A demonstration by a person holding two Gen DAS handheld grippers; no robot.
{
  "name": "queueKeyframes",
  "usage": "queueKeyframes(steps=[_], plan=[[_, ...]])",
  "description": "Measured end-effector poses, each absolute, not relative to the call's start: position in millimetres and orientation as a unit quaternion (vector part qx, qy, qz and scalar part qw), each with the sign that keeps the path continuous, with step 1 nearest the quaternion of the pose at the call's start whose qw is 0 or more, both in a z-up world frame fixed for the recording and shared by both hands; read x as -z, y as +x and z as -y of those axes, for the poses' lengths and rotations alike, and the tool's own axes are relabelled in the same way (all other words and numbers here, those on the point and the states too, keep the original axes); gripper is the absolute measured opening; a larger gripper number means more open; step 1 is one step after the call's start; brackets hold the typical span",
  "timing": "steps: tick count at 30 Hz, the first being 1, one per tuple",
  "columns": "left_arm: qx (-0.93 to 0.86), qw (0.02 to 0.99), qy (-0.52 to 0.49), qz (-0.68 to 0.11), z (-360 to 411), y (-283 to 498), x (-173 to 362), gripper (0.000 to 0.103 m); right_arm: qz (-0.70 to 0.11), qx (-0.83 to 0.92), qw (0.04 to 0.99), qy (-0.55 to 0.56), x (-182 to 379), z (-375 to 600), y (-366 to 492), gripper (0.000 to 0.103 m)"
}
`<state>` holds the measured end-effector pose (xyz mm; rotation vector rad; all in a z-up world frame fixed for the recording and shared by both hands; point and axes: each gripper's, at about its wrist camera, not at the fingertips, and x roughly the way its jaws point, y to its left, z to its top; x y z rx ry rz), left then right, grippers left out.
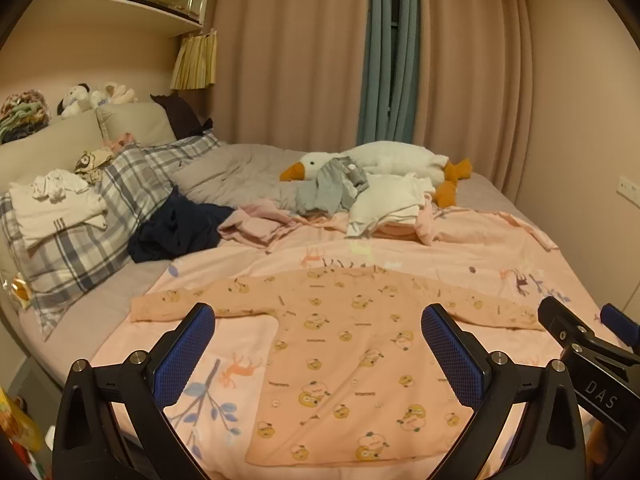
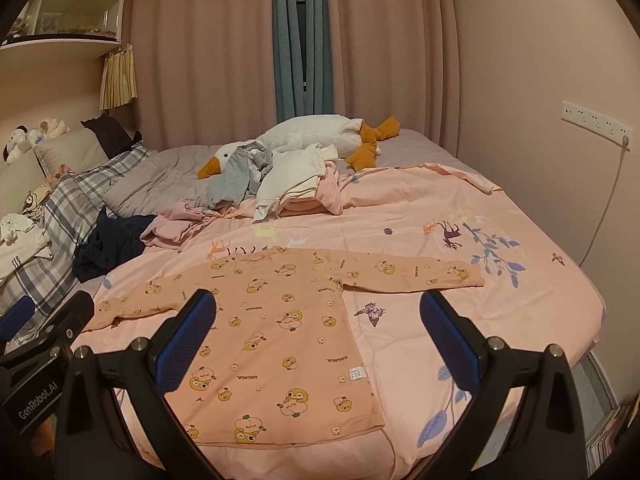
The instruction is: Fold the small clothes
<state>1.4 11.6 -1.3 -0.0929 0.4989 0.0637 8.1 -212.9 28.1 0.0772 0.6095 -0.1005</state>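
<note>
A small peach long-sleeved shirt with a duck print lies flat on the pink bedsheet, both sleeves spread out sideways. In the right wrist view the same shirt shows a white tag near its hem. My left gripper hovers open above the shirt's body, holding nothing. My right gripper is open too, above the shirt's right side and the sheet. The right gripper shows at the right edge of the left wrist view, and the left gripper at the left edge of the right wrist view.
A heap of unfolded clothes lies beyond the shirt, by a white goose plush. A dark garment sits at the left by plaid pillows with folded white clothes on top. Curtains and a wall with a power strip bound the bed.
</note>
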Motion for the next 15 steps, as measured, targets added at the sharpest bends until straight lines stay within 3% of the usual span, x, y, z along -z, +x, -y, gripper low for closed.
queueKeyframes(steps=[15], plan=[[-0.029,0.971,-0.038,-0.236,-9.8,-3.1,-3.2,0.103,-0.292,0.058,0.954,0.041,-34.9,217.2,2.4,0.102]])
